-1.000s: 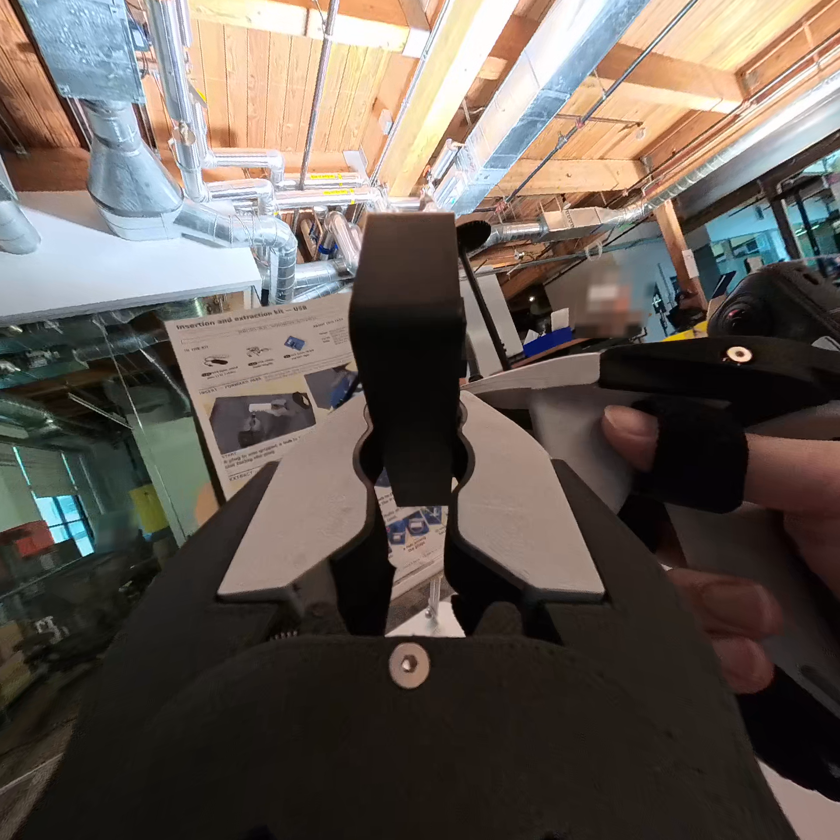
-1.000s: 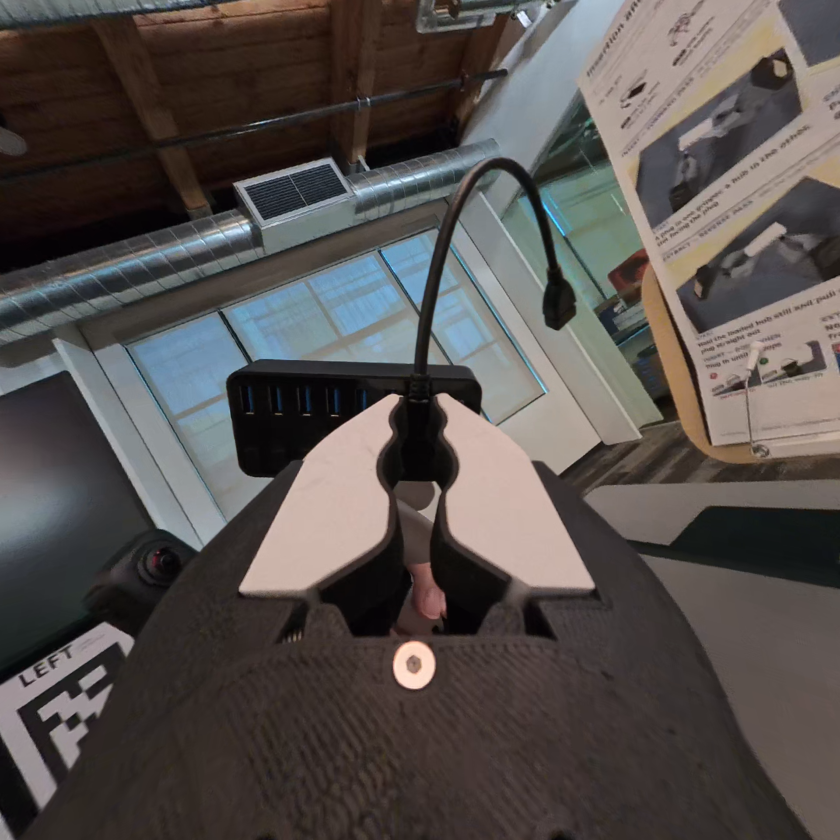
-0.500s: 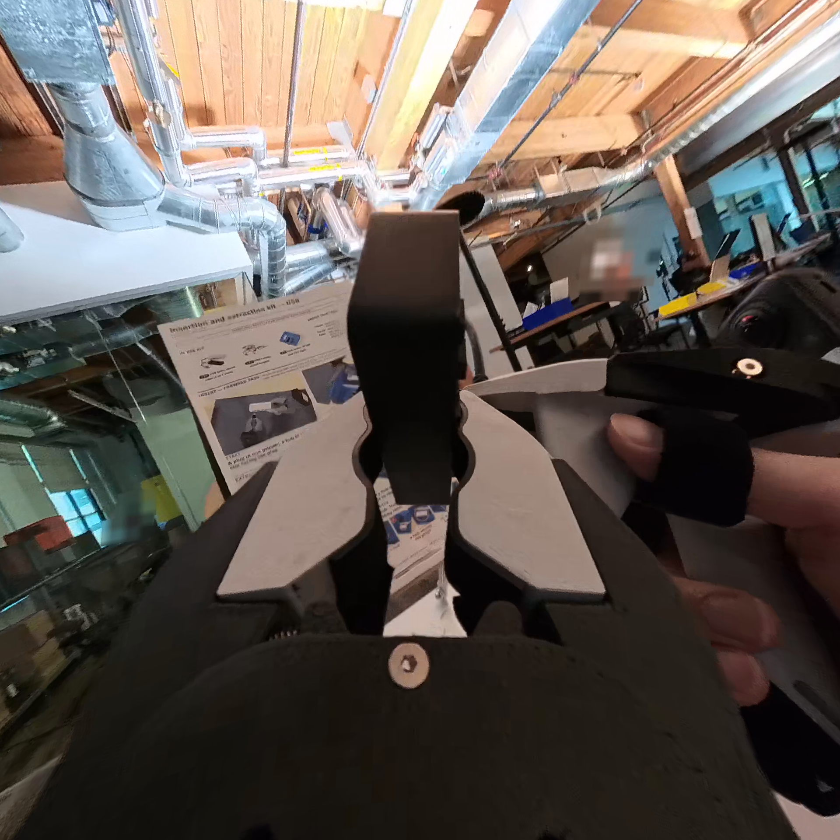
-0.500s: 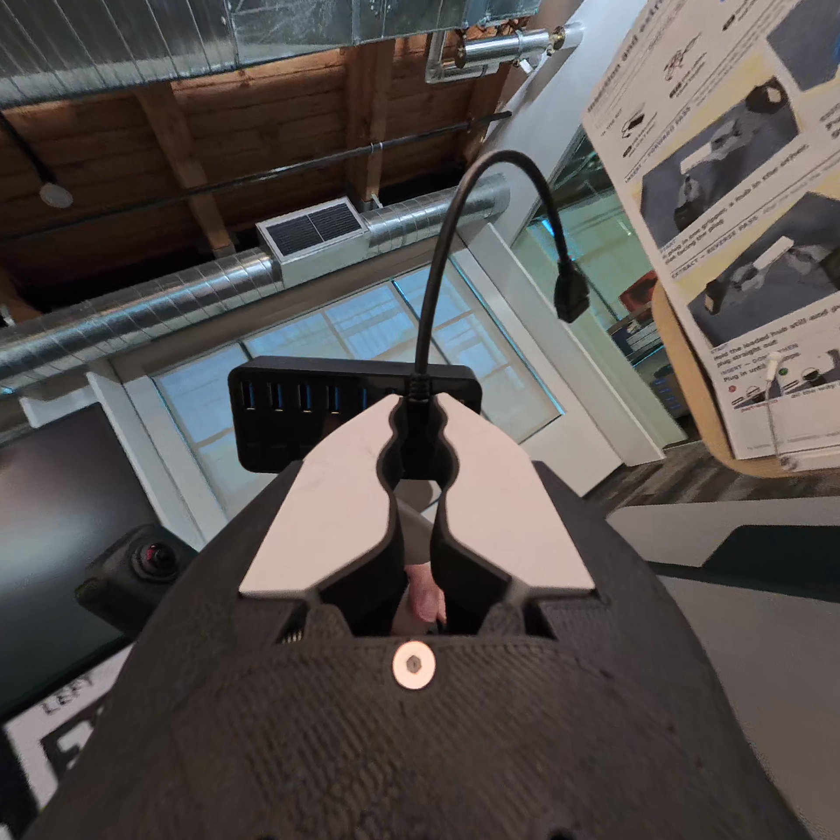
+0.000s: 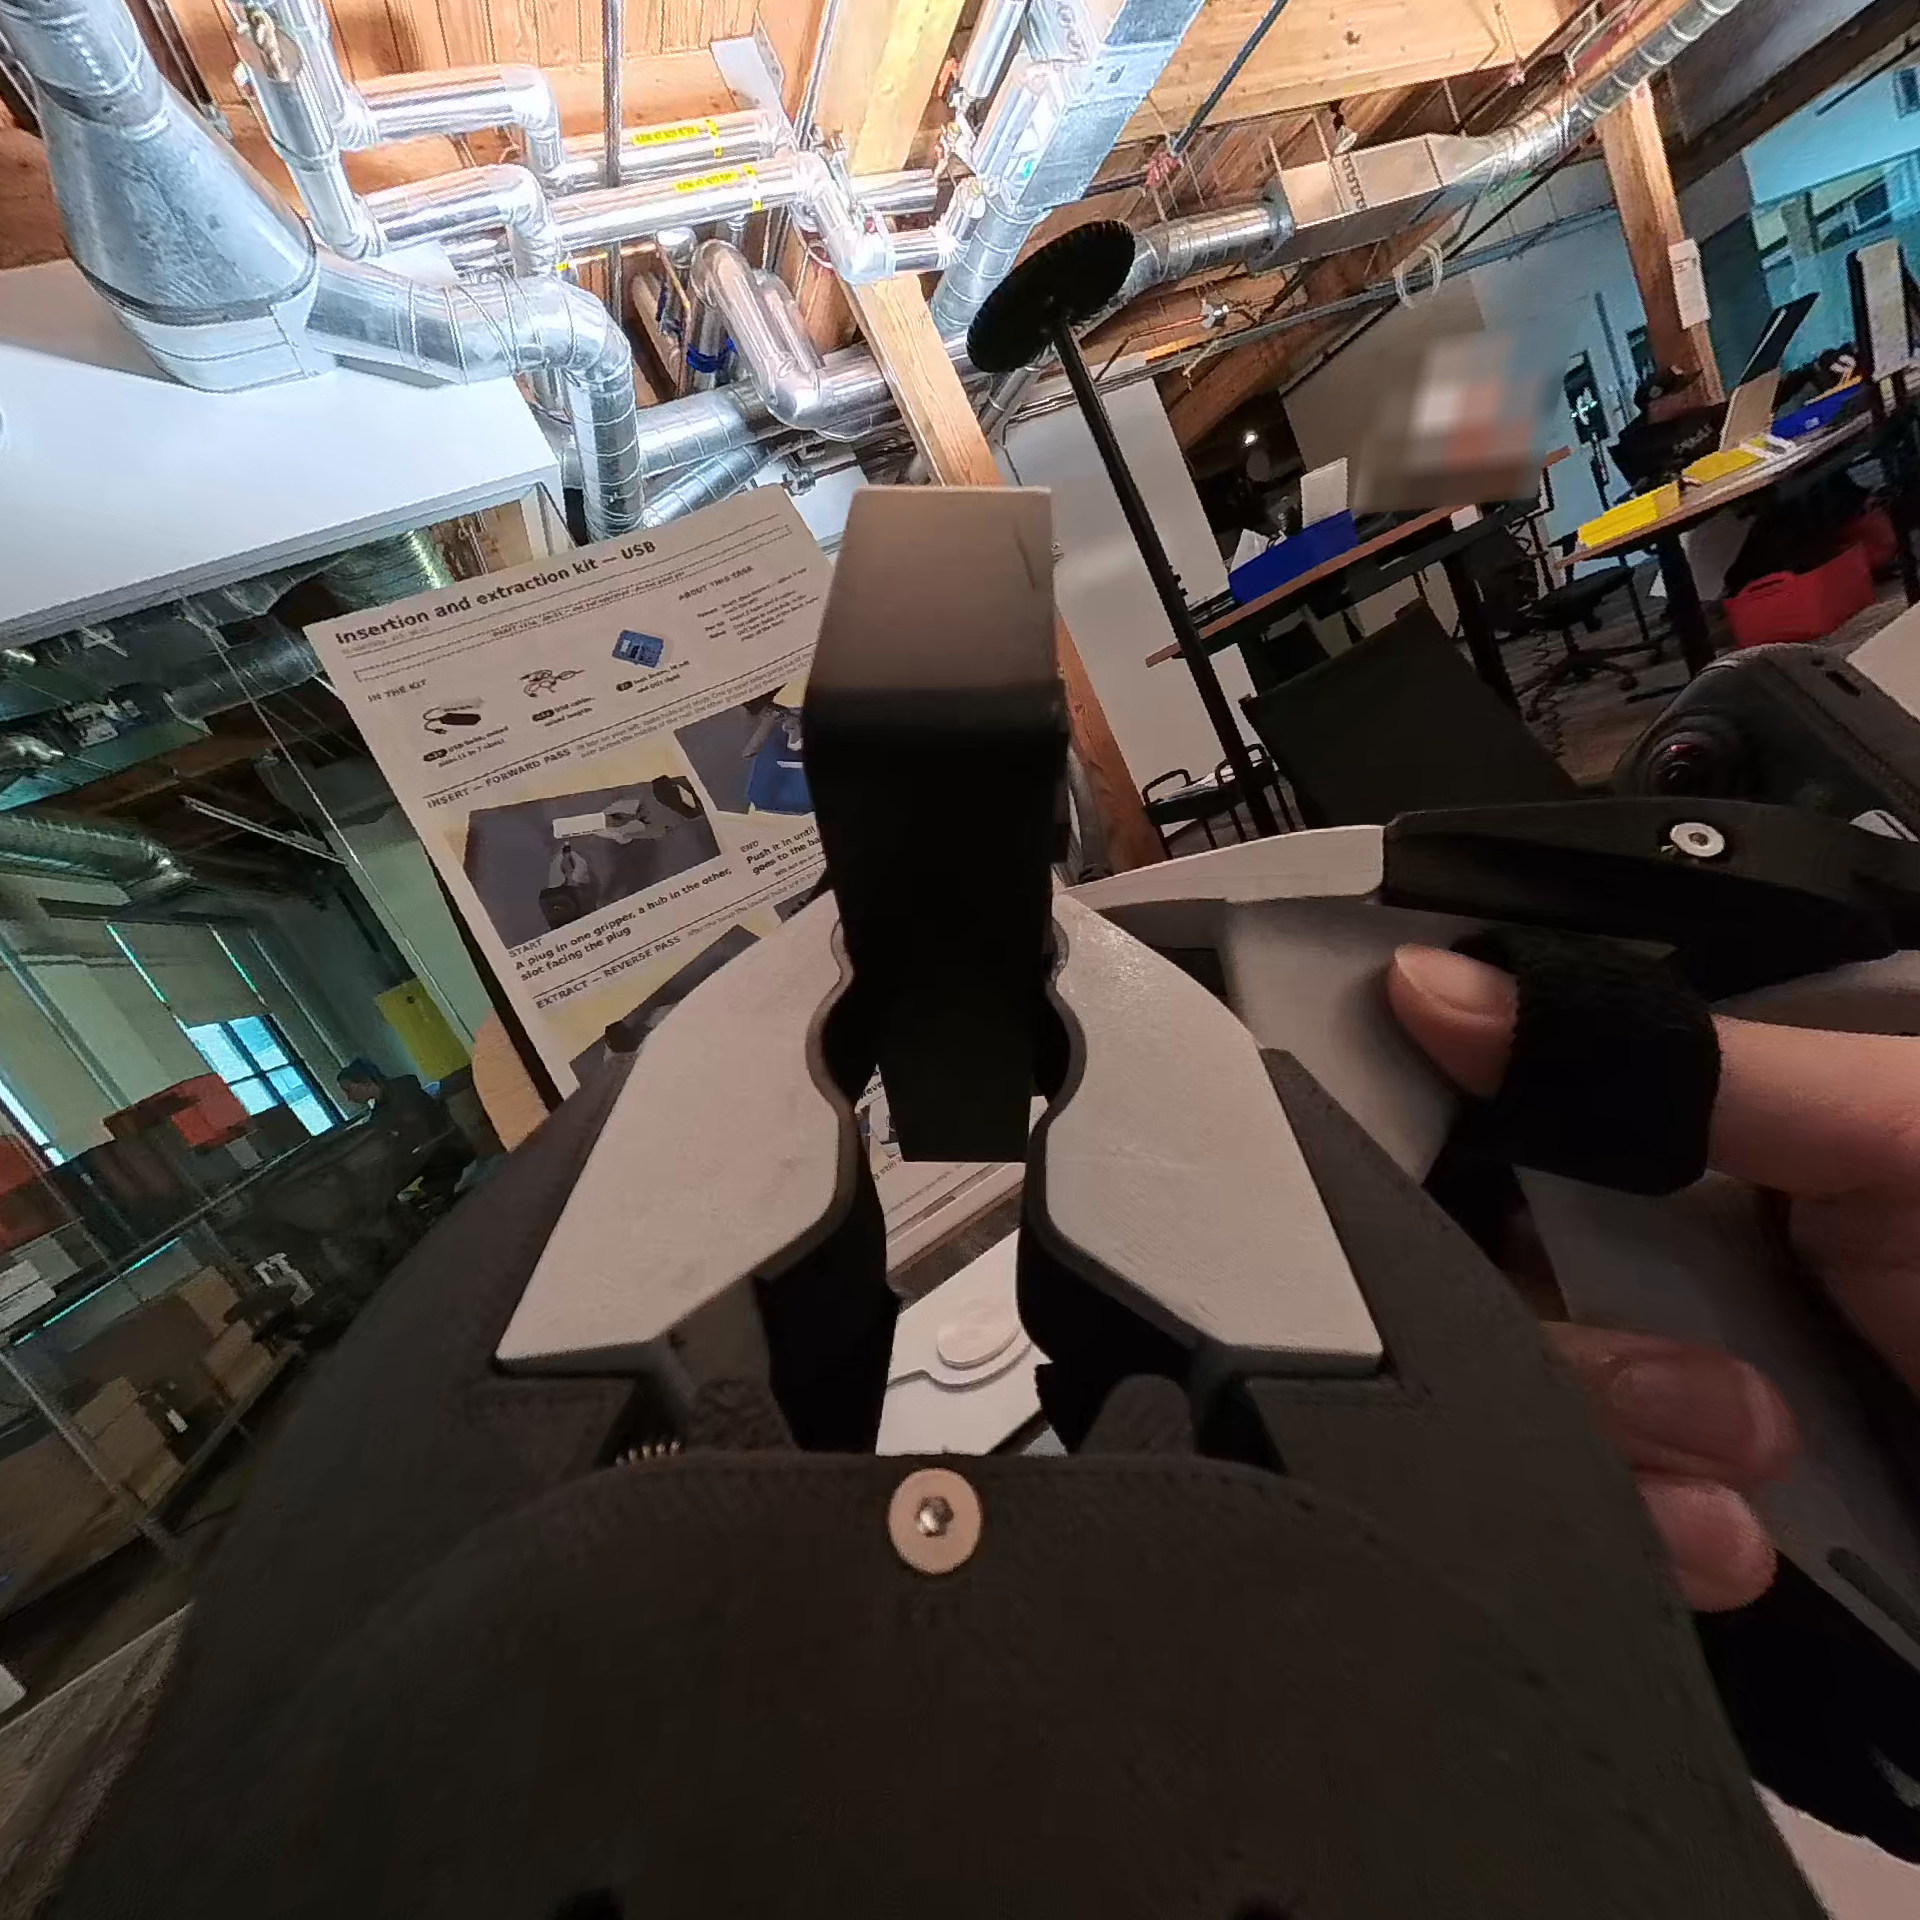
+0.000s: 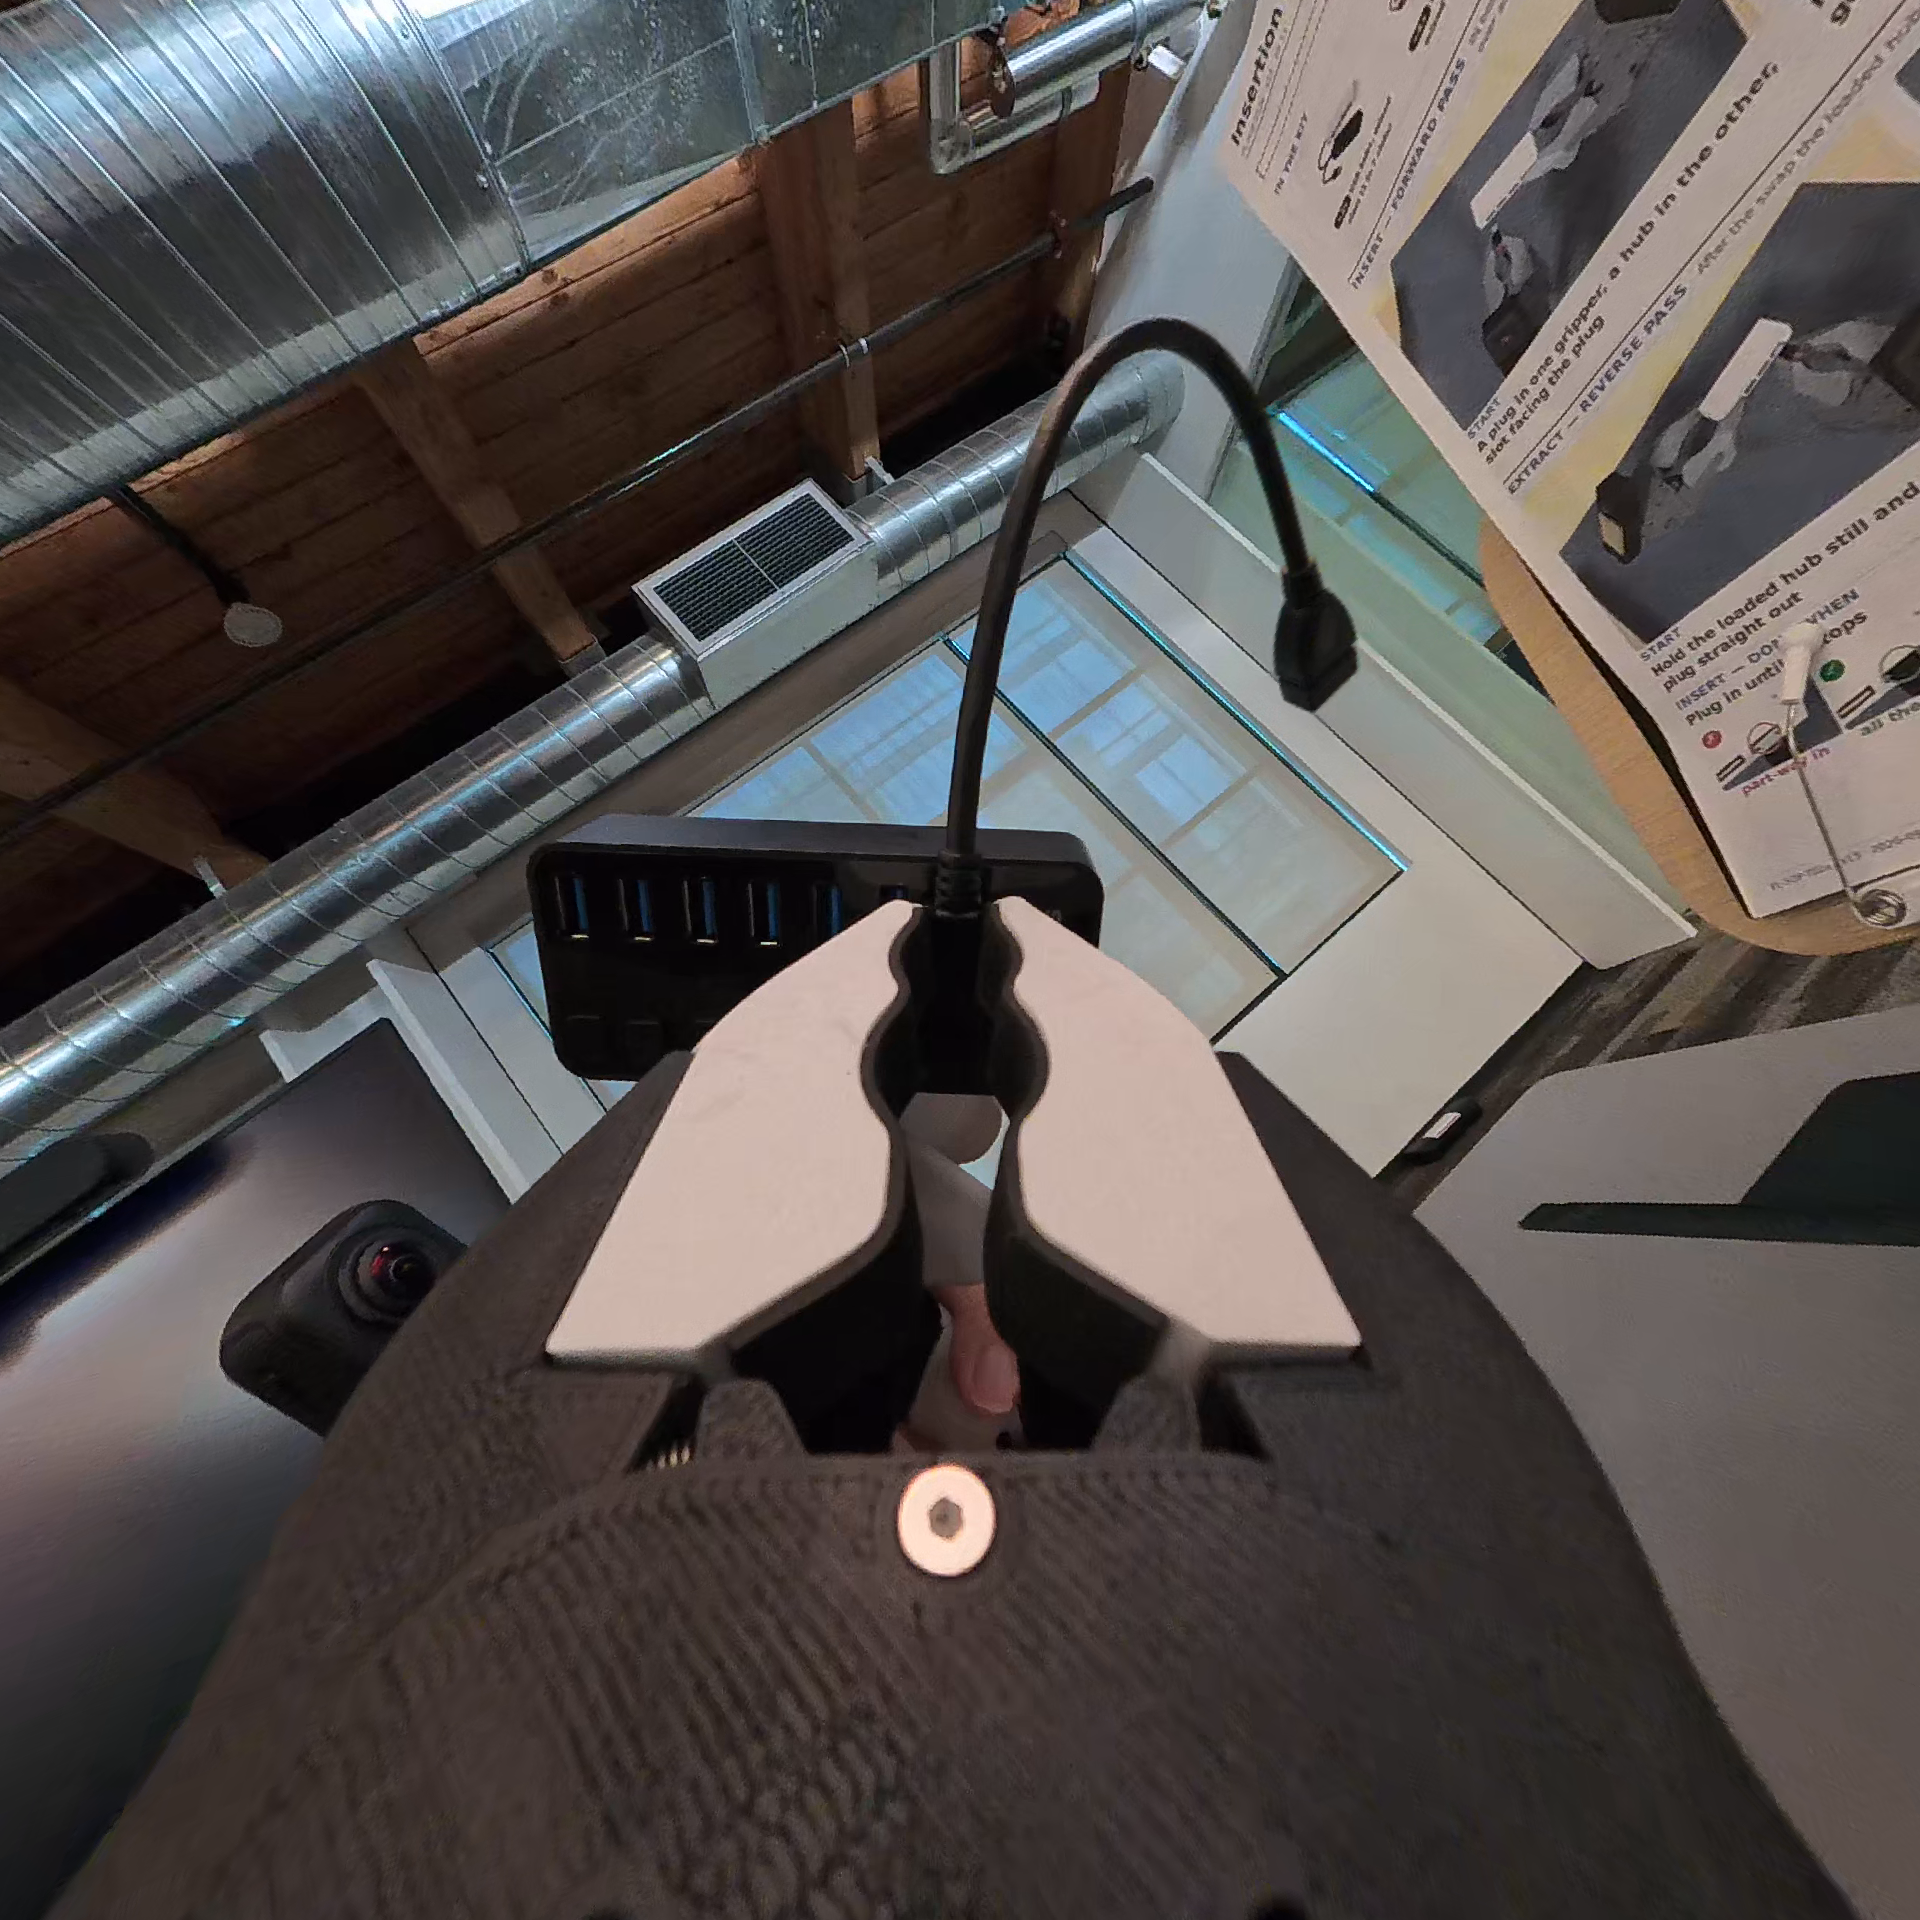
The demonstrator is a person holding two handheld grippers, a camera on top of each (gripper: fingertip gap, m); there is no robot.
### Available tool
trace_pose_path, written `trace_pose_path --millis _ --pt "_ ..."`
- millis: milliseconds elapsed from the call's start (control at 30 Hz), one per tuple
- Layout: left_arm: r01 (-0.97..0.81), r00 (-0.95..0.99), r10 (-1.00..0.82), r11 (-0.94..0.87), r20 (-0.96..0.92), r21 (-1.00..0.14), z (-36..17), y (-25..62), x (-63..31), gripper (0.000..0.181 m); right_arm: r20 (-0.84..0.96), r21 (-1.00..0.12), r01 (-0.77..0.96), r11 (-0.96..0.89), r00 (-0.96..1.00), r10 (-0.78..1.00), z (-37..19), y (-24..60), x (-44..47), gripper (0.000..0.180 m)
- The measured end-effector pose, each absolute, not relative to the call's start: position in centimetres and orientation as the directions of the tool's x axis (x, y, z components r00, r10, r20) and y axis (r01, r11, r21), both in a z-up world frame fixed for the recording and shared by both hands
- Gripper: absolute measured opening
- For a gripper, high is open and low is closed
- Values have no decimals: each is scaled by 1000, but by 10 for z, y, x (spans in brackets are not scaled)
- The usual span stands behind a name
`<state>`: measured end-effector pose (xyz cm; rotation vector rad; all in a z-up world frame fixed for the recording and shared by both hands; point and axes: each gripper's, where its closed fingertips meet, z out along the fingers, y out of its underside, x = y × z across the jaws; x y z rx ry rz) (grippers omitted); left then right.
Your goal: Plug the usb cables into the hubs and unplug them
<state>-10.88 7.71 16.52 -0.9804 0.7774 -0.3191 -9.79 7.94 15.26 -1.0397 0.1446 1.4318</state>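
The left gripper still squeezes the big black hub end-up, and the right gripper still pinches the little cable plug by its ports, both tipped up more, so plugging continues.
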Motion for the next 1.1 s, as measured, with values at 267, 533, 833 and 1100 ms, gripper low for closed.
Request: trace_pose_path --millis 267,533,833,1100 --pt "39 655 -670 491 -348 -870 169 74 -110 27 -613 -550 -831 -89 329 718 157 74 -98 9" --pt "-39 667 -577 604 -471 -796 172 64 -109 27 -631 -510 -859 -30 350 692 159 66 -96 9" --pt "-6 605 -624 618 -495 -786 176 62 -122 26 -594 -598 -784 -166 295 748 164 63 -111 9" --pt "10 610 -638 599 -470 -800 178 58 -116 26 -610 -583 -786 -203 260 748 164 59 -107 9"
